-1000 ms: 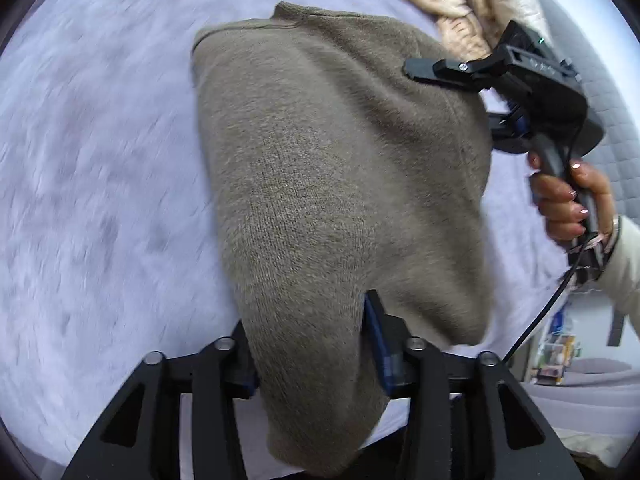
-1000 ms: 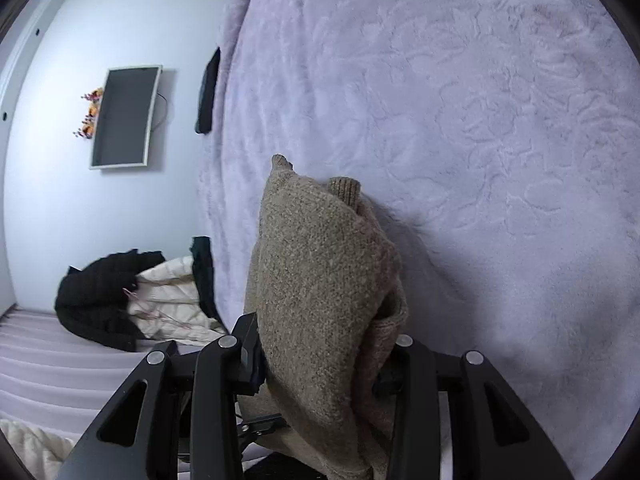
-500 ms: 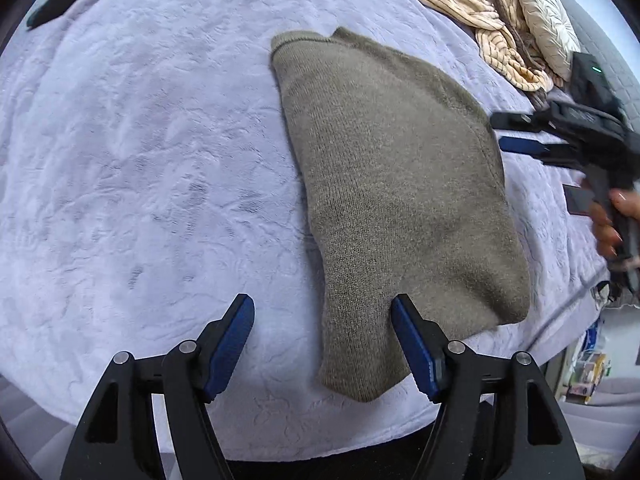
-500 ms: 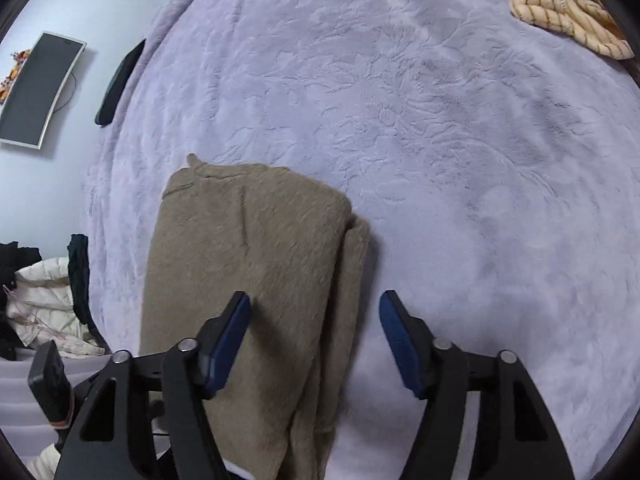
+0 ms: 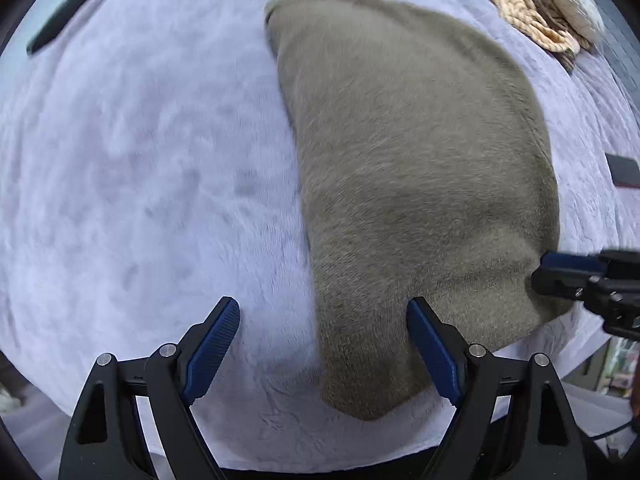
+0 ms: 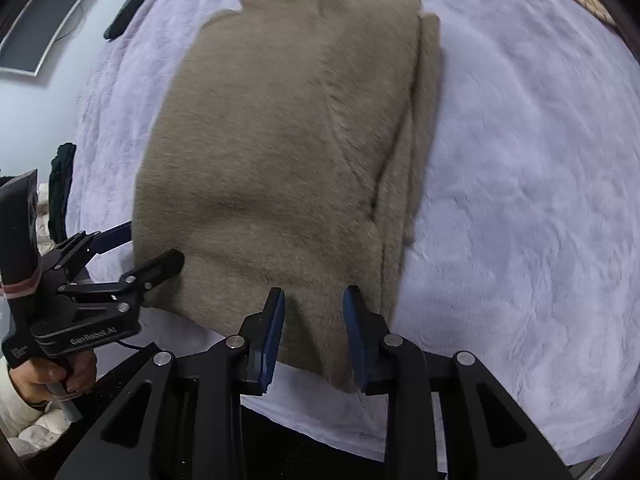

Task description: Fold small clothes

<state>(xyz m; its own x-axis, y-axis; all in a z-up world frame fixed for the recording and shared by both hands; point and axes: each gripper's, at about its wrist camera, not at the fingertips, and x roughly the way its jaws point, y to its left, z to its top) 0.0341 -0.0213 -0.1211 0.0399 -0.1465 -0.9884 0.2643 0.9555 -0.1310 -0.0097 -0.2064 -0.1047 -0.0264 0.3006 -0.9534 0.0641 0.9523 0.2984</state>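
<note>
Folded knitwear lies flat on a bed: a brown sweater [image 5: 416, 168] spread over a pale lilac plush blanket [image 5: 140, 160], with its near end close to the blanket's edge. In the right wrist view a narrower folded layer shows along the sweater's right side.

The left hand-held gripper [image 5: 322, 344] points down over the sweater's near left corner. Its jaws have just been opening and stand wide apart; the corner lies below and between them, but the blue pads [image 5: 212, 346] press on nothing, so it holds nothing. The left pad is over bare blanket, the right one over the sweater.

The right hand-held gripper [image 6: 314, 334] is over the near edge of the sweater, towards its right side. Its jaws have just been closing and stand narrow, with a ridge of the brown knit rising between the blue pads [image 6: 272, 336]. Motion blur makes it hard to tell whether the pads already press on the cloth, so I cannot tell if it grips. In the left wrist view its finger tip reaches the sweater's right edge.

A hand [image 6: 52, 376] in a pale sleeve holds the left gripper's handle. Tan striped clothes [image 5: 516, 4] lie at the far right of the bed, well apart from the sweater. A dark flat object [image 6: 138, 0] lies near the far left edge, and a screen [image 6: 44, 28] hangs on the wall beyond.
</note>
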